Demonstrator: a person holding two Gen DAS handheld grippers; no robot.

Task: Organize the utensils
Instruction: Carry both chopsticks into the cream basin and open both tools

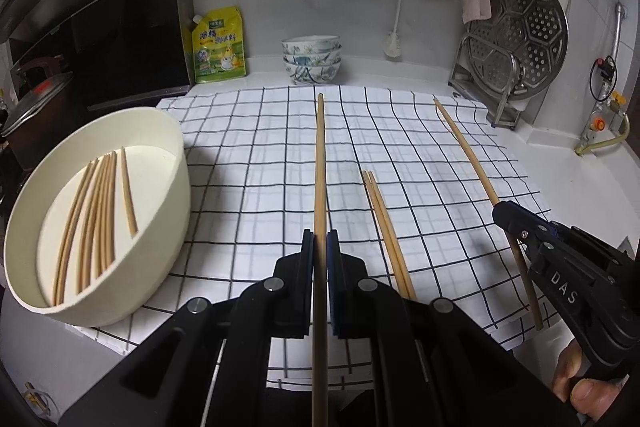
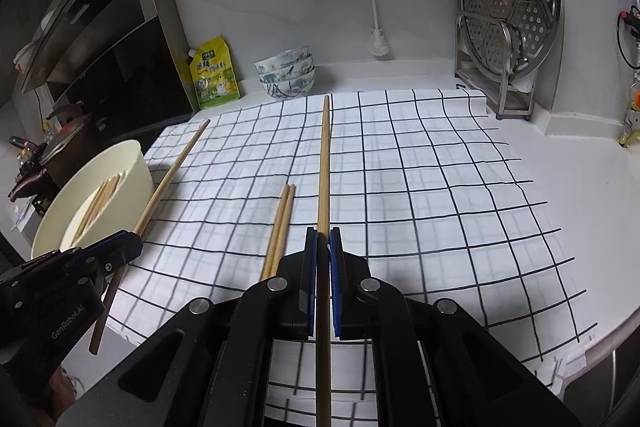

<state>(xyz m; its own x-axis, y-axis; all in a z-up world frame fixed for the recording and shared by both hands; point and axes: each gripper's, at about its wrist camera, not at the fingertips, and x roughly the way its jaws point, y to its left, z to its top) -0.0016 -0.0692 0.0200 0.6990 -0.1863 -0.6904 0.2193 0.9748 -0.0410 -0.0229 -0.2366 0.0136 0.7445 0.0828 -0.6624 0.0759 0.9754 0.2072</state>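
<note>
Two grippers, each clamped on a single chopstick. Left gripper (image 1: 320,239): pads pressed tight on the left-held chopstick (image 1: 320,163), which runs straight ahead along the fingers, tip raised over the checked cloth (image 1: 420,147); the back end passes between the finger arms toward the camera. Right gripper (image 2: 323,239): same pose, jaws pinched on the right-held chopstick (image 2: 325,163), pointing forward and down toward the cloth. In the left view the right gripper sits at far right, its chopstick angled away to the upper left, with part of a hand (image 1: 576,383) on the handle below.

Between the two held sticks, a loose pair of chopsticks (image 1: 386,227) lies flat on the cloth, side by side and touching.

Left of the cloth, a cream round tub (image 1: 168,227) sits partly on the cloth edge and holds a batch of chopsticks (image 1: 96,223) lying on its floor.

Back of the counter: stacked patterned bowls (image 1: 312,61), a yellow-green refill pouch (image 1: 218,47) beside them, a perforated steamer plate (image 1: 520,35) upright in a wire rack at right. Dark range hood (image 1: 100,7) on the left wall.
</note>
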